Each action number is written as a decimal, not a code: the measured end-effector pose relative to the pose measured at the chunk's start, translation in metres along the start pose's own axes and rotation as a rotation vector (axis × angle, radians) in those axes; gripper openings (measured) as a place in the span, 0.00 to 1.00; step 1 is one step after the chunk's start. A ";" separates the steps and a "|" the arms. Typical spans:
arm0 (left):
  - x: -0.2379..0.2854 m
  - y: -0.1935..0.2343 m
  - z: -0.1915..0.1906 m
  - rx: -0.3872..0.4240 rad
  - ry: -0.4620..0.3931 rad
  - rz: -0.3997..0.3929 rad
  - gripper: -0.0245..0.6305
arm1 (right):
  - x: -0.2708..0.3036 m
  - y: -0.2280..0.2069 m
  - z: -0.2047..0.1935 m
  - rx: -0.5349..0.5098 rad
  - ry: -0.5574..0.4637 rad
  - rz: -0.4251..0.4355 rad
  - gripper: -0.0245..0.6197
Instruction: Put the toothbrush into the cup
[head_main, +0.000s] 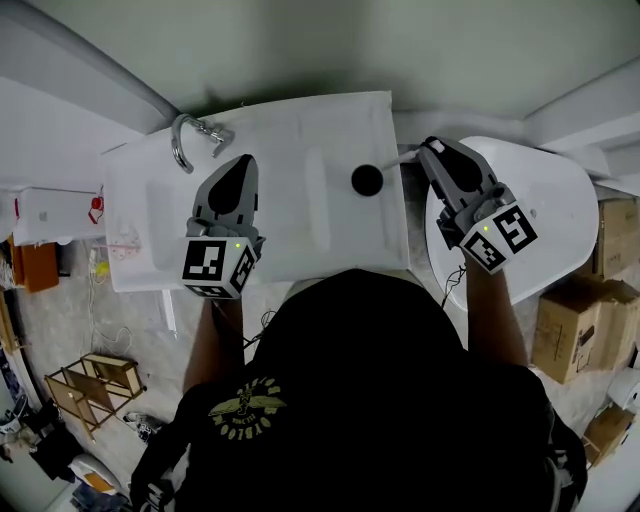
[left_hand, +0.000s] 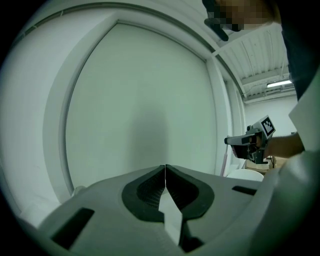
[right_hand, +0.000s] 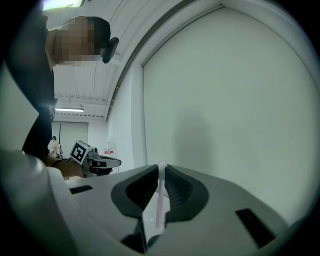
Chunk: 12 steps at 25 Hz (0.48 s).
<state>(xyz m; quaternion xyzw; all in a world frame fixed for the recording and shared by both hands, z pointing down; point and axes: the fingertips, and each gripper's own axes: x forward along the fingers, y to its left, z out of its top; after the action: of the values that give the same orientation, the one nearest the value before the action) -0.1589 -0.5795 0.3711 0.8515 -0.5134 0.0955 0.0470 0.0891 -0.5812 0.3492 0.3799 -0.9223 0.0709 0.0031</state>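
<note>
The person's black shirt fills the foreground above a smooth white sink. The left gripper hovers over the basin, jaws pressed together on nothing. The right gripper pinches the slim, pale pink toothbrush, probably plastic, near the small round dark cup, seemingly lined up to drop it in.

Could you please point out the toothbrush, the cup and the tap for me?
toothbrush (right_hand: 160, 196), right gripper view, on its handle between the jaws.
cup (head_main: 367, 180), head view, on its dark round top.
tap (head_main: 177, 143), head view, on its curved spout.
</note>
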 end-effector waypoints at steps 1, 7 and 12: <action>0.001 -0.004 -0.001 0.002 0.003 0.004 0.06 | 0.000 -0.002 -0.001 0.001 0.002 0.010 0.11; 0.006 -0.018 -0.017 -0.001 0.033 0.033 0.06 | 0.006 -0.009 -0.019 0.019 0.035 0.069 0.11; 0.006 -0.023 -0.032 -0.009 0.068 0.059 0.06 | 0.015 -0.009 -0.037 0.029 0.069 0.109 0.11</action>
<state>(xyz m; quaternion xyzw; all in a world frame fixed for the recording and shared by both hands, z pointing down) -0.1396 -0.5680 0.4040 0.8322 -0.5366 0.1234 0.0651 0.0831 -0.5931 0.3882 0.3264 -0.9398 0.0976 0.0257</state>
